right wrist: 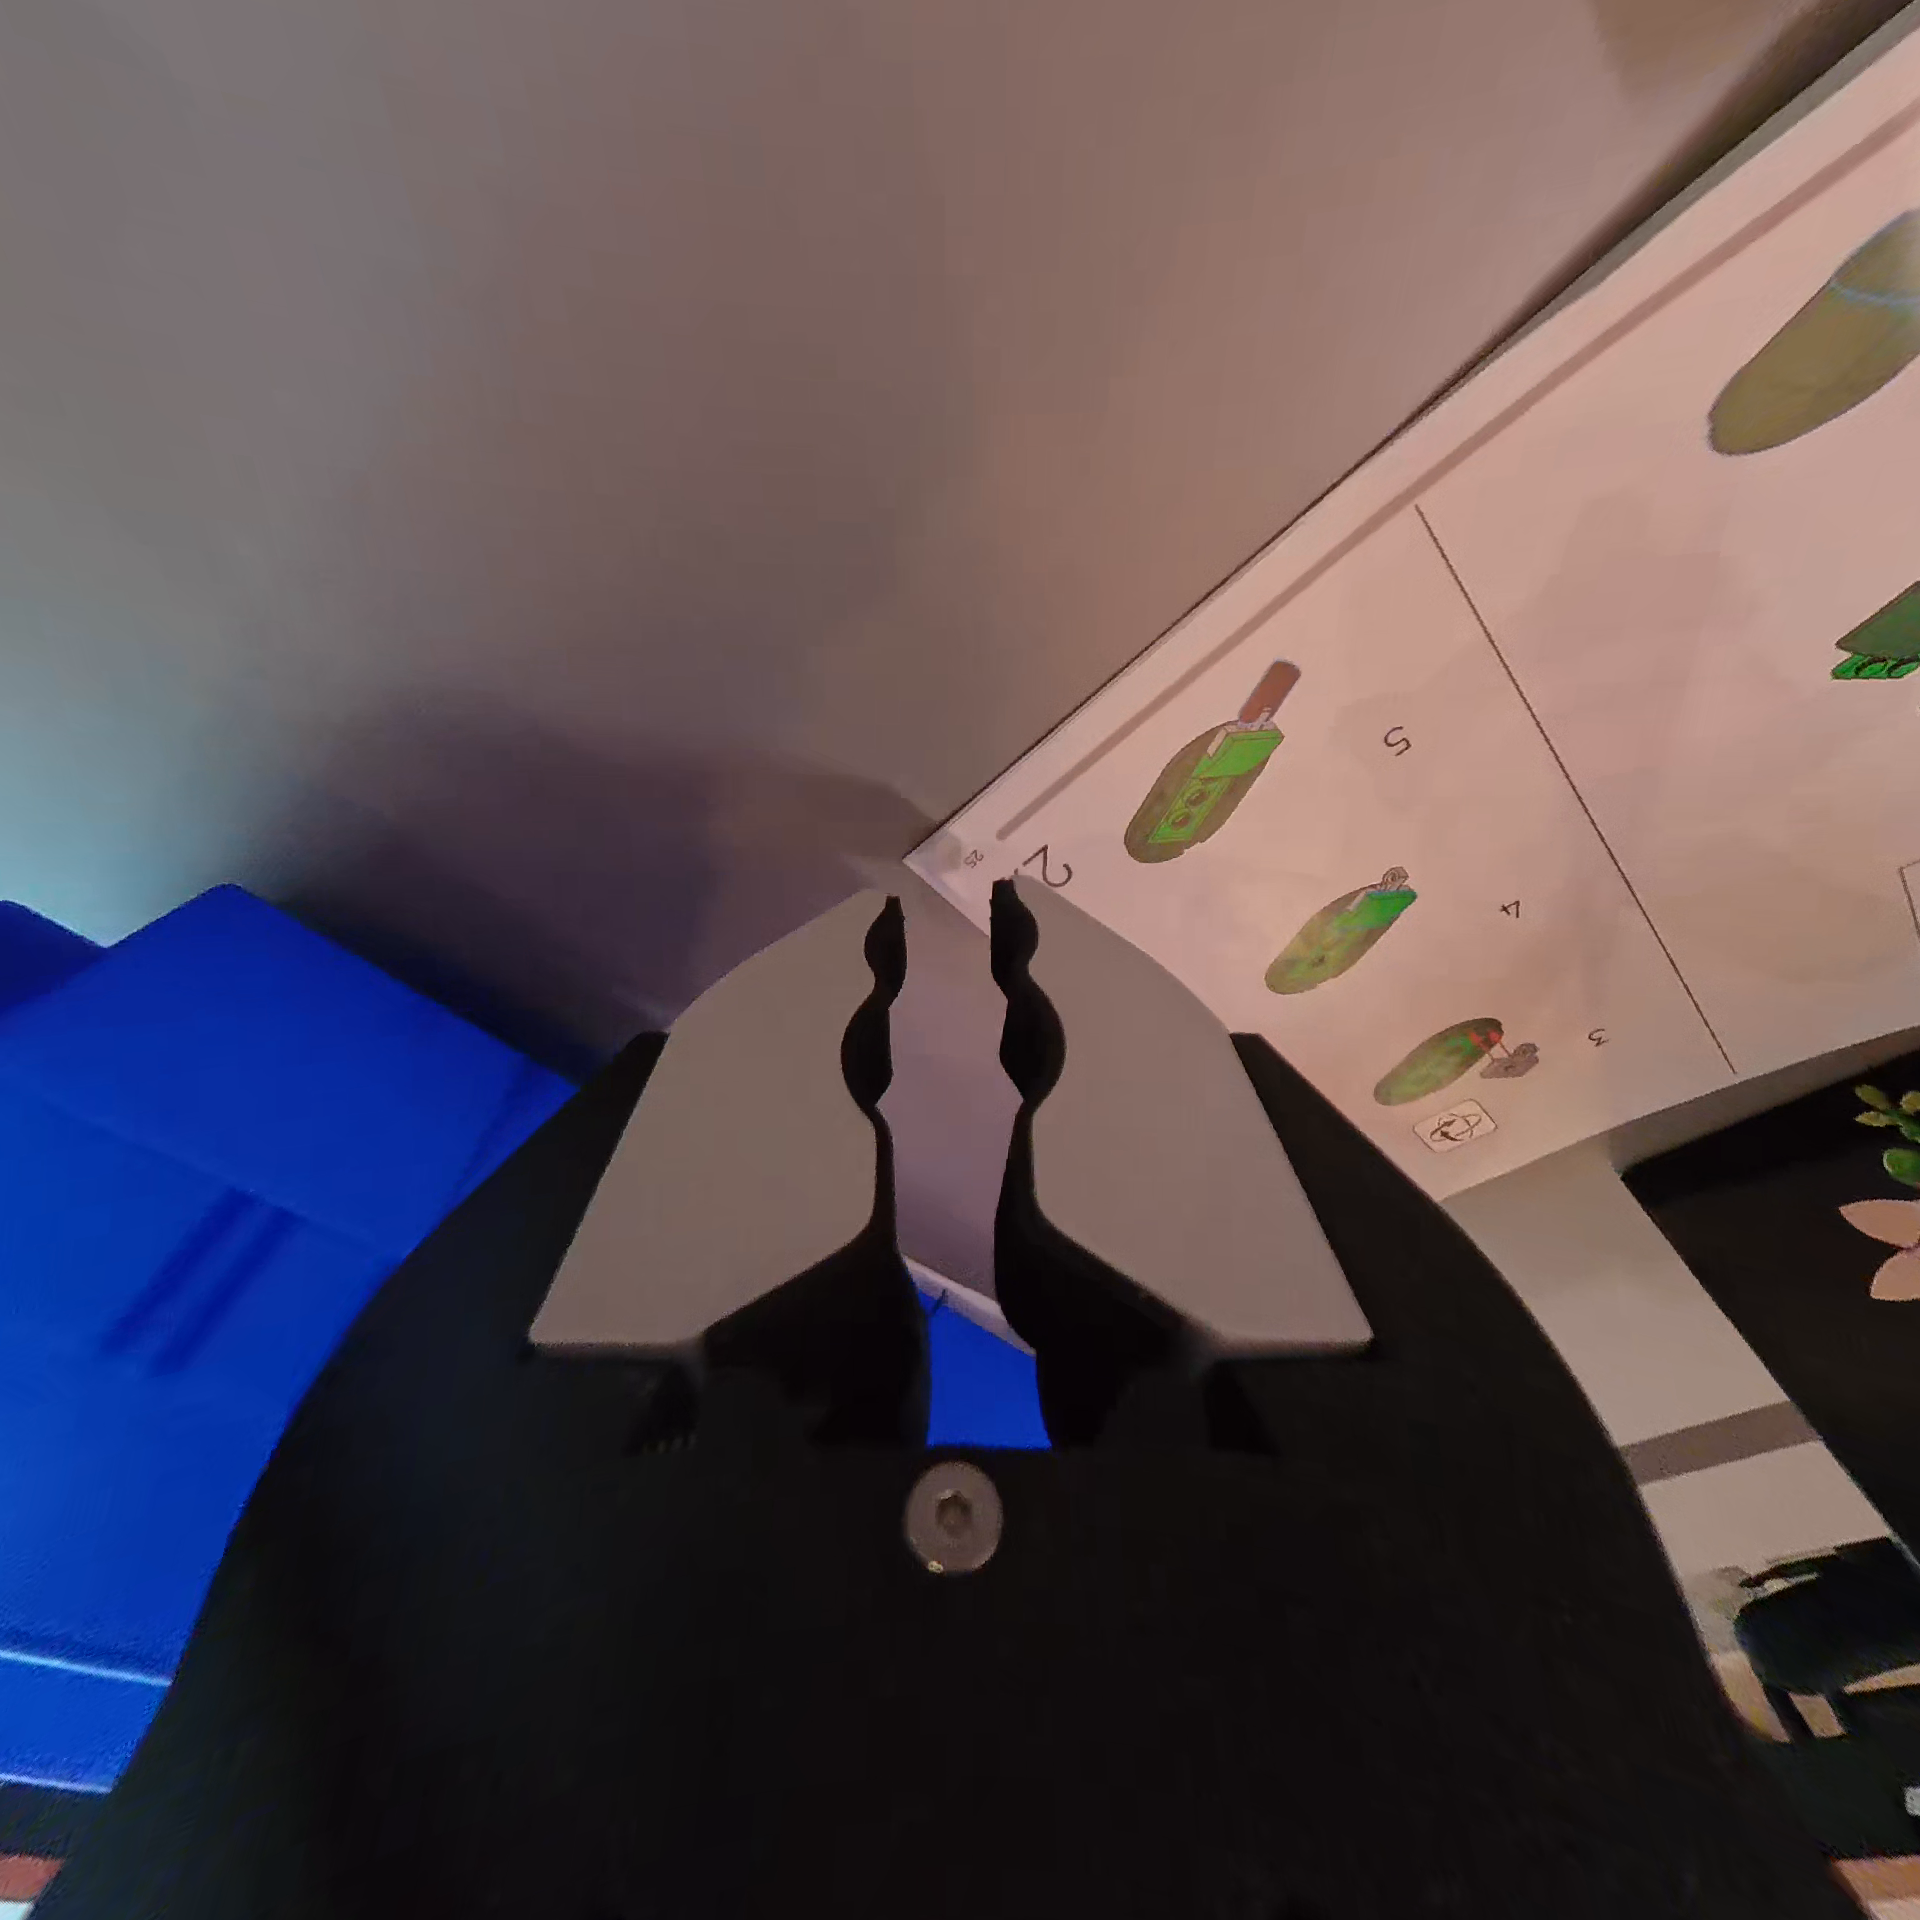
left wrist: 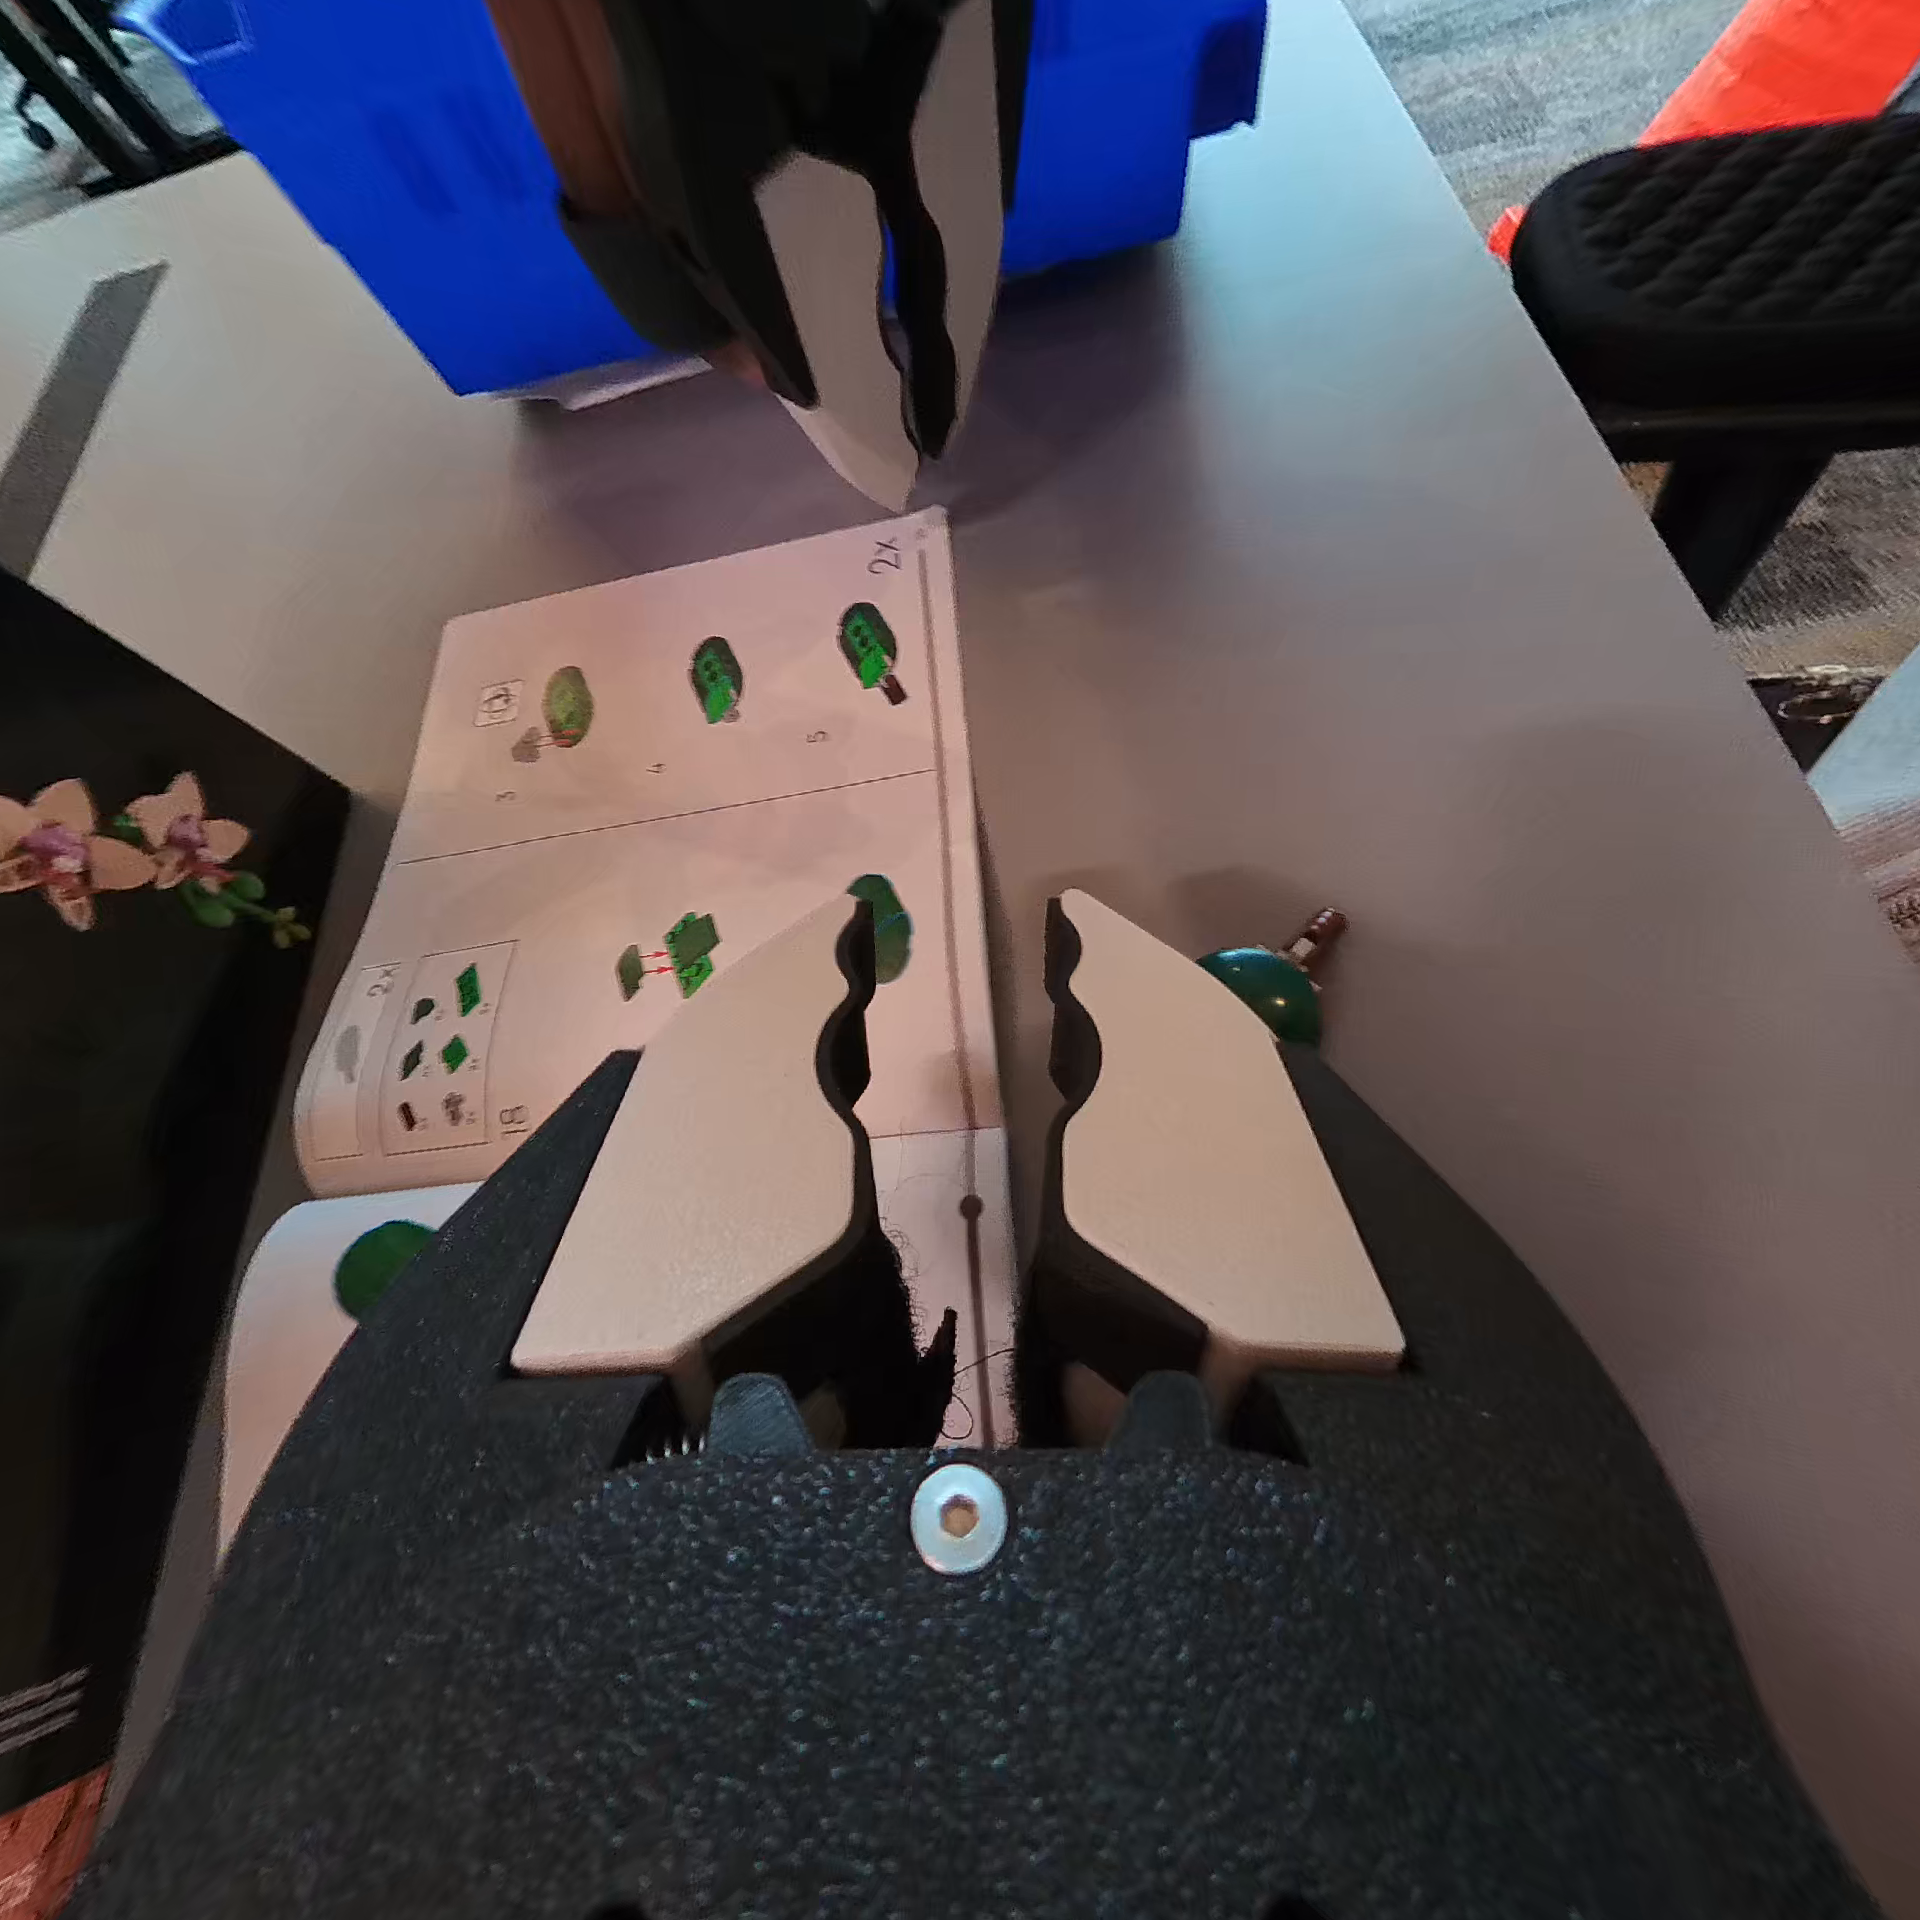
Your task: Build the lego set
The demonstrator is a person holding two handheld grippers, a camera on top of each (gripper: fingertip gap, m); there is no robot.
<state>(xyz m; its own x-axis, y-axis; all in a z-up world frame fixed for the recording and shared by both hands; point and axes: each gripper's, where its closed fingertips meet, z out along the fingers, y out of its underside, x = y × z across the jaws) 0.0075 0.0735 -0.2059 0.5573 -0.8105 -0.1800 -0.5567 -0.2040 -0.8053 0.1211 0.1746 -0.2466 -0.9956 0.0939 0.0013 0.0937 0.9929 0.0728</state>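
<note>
Green lego piece (left wrist: 1270,995) with a small brown stub (left wrist: 1320,932) at its far end is seen on the grey table (left wrist: 1351,727), just right of the open instruction booklet (left wrist: 686,831) and partly hidden behind the right finger of the left gripper (left wrist: 954,920). Whether piece and finger touch cannot be told. A second green rounded shape (left wrist: 379,1262) is seen near-left, half covered by the gripper body; loose or printed, cannot be told. Left gripper is held low over the booklet's right edge, jaws spread with a clear gap, nothing pinched. Booklet lies flat, pages showing green assembly steps. Right gripper (left wrist: 914,457) is seen in the left wrist view at the far side, tips pointing down at the booklet's far right corner. In its own view the right gripper (right wrist: 943,904) shows a narrow gap between the tips, so slightly parted, nothing held; booklet corner (right wrist: 935,862) is just beyond the tips, contact cannot be told. Blue bin (left wrist: 416,187) stands on the table at the far side, behind the right gripper. Black box (left wrist: 135,1143) printed with pale orchid flowers lies left of the booklet. Black padded chair arm (left wrist: 1714,239) is seen off the table's far right edge.
</note>
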